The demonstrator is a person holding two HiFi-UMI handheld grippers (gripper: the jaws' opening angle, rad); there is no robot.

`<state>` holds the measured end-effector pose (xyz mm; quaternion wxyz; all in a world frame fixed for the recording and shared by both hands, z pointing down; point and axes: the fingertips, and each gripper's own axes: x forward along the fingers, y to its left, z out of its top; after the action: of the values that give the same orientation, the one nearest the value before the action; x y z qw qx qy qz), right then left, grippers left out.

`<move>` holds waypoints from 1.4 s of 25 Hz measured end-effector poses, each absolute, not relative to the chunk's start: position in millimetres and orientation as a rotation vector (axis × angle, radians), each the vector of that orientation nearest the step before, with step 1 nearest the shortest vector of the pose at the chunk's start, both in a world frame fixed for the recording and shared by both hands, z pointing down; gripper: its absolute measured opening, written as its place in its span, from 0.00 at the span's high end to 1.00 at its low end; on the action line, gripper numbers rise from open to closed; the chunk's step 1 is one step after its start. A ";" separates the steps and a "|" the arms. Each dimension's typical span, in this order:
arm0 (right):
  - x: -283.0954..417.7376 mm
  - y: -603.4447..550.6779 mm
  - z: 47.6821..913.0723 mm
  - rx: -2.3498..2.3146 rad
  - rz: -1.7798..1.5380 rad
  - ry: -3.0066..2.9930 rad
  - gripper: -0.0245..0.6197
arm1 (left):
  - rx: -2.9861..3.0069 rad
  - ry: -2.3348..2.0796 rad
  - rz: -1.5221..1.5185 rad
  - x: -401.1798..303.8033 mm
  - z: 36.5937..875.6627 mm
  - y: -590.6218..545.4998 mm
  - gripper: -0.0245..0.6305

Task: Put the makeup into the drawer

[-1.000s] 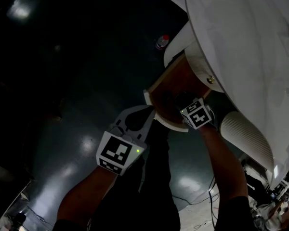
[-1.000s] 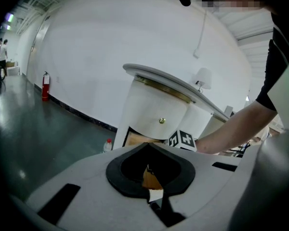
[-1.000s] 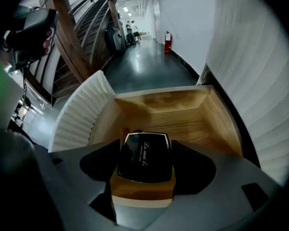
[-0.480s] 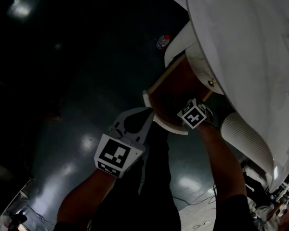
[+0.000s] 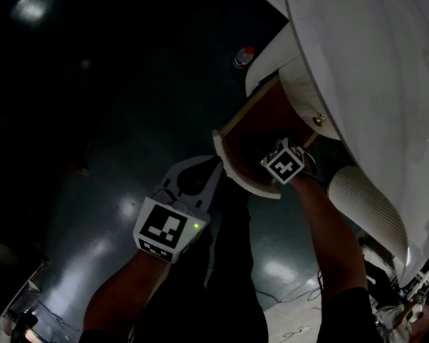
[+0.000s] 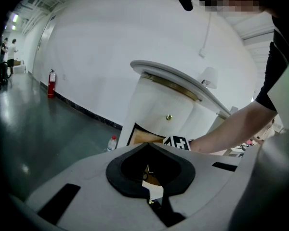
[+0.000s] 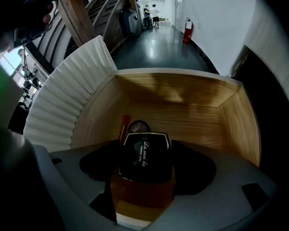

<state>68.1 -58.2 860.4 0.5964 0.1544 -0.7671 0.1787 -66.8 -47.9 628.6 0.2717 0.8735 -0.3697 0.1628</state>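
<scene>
The right gripper [image 7: 146,171] is clenched on a black powder compact [image 7: 145,152], which hangs over the open wooden drawer [image 7: 238,124], low near its front edge and just above the drawer floor. Ahead of the compact, toward the back wall, lie a slim red stick [image 7: 124,128] and a round dark item [image 7: 138,126]; the 2 are touching or nearly so. The right half of the drawer floor is bare wood, with room between the compact and the right wall.

In the head view the drawer juts from the white curved cabinet [image 5: 357,63] at frame center, its pale front rim [image 5: 247,183] toward the lower left. The right gripper's marker cube [image 5: 283,161] sits inside that rim. The left gripper [image 5: 215,165] hovers just outside the rim, its tips meeting and gripping nothing; the drawer shows through the hollow between its pads. Dark open floor spreads over the left of that frame, where a plastic bottle with a red cap [image 5: 244,56] stands near the cabinet's base.

The right gripper's jaws are lost in the drawer's shadow in the head view. What the round dark item is cannot be told. The cabinet top runs off the right edge.
</scene>
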 end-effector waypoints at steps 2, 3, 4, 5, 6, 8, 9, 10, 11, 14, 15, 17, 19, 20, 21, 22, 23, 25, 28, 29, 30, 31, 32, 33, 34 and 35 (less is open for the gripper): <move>65.3 -62.8 863.7 0.366 0.415 -1.783 0.52 | 2.351 -0.996 0.438 -68.3 628.9 -47.7 0.95; 64.0 -67.4 863.9 0.384 0.425 -1.787 0.52 | 2.350 -0.994 0.440 -69.0 629.4 -47.4 0.95; 63.1 -73.4 862.7 0.414 0.441 -1.790 0.52 | 2.349 -0.991 0.441 -69.6 629.9 -47.3 0.95; 62.5 -79.9 861.0 0.449 0.461 -1.791 0.52 | 2.349 -0.991 0.441 -70.1 630.3 -47.5 0.95; 62.4 -86.4 859.8 0.484 0.479 -1.792 0.52 | 2.349 -0.995 0.438 -70.4 630.2 -48.2 0.95; 64.2 -99.1 860.8 0.552 0.502 -1.791 0.52 | 2.353 -1.006 0.431 -70.8 629.7 -49.8 0.95; 65.3 -105.0 862.3 0.585 0.509 -1.791 0.52 | 2.356 -1.009 0.431 -71.1 630.0 -50.2 0.95; 65.8 -110.2 863.8 0.616 0.518 -1.793 0.52 | 2.360 -1.009 0.432 -71.5 630.4 -50.5 0.95; 65.7 -114.3 865.3 0.642 0.531 -1.796 0.52 | 2.363 -1.008 0.433 -71.9 631.1 -50.6 0.95; 63.7 -123.4 869.9 0.700 0.565 -1.812 0.52 | 2.361 -0.992 0.440 -72.5 636.0 -48.3 0.95; 62.7 -126.0 871.5 0.715 0.567 -1.818 0.52 | 2.356 -0.990 0.440 -73.1 637.9 -47.4 0.95; 61.2 -127.7 877.1 0.735 0.572 -1.820 0.52 | 2.343 -0.994 0.434 -75.1 640.6 -46.2 0.95; 60.5 -127.0 883.7 0.747 0.575 -1.807 0.52 | 2.337 -1.001 0.420 -77.4 640.2 -47.1 0.95; 60.1 -126.4 886.9 0.752 0.580 -1.799 0.52 | 2.336 -1.004 0.413 -78.7 639.9 -47.6 0.95; 59.7 -125.6 890.8 0.757 0.592 -1.793 0.52 | 2.335 -1.008 0.408 -79.8 639.7 -48.2 0.95; 59.5 -124.8 895.0 0.762 0.610 -1.790 0.52 | 2.334 -1.011 0.404 -80.8 639.7 -48.6 0.95; 59.6 -124.5 898.5 0.768 0.630 -1.788 0.52 | 2.332 -1.013 0.405 -81.5 640.2 -48.5 0.95; 61.8 -125.8 901.8 0.790 0.655 -1.781 0.52 | 2.331 -1.013 0.411 -81.8 641.8 -47.3 0.95; 67.5 -126.0 905.6 0.814 0.666 -1.750 0.52 | 2.326 -1.016 0.415 -82.8 644.4 -45.7 0.95; 68.4 -125.0 907.4 0.815 0.674 -1.740 0.52 | 2.323 -1.018 0.415 -83.5 645.5 -45.4 0.95; 68.5 -124.1 908.8 0.813 0.684 -1.737 0.52 | 2.322 -1.020 0.416 -84.1 646.3 -45.1 0.95; 68.4 -123.5 909.2 0.812 0.694 -1.738 0.52 | 2.322 -1.020 0.416 -84.1 646.4 -45.0 0.95; 68.7 -123.7 908.5 0.817 0.703 -1.741 0.52 | 2.324 -1.020 0.416 -83.4 645.6 -44.9 0.95; 69.4 -124.9 906.3 0.829 0.708 -1.750 0.52 | 2.329 -1.018 0.416 -82.1 644.3 -44.8 0.95; 70.1 -126.6 903.1 0.846 0.712 -1.762 0.52 | 2.336 -1.016 0.417 -80.5 642.4 -44.5 0.95; 70.8 -128.1 899.6 0.862 0.715 -1.776 0.52 | 2.343 -1.014 0.417 -79.1 640.2 -44.3 0.95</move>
<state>70.8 -128.1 899.6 0.4979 0.3559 -0.7336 0.2953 -79.1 -44.3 640.2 0.2739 0.8711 -0.3770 0.1551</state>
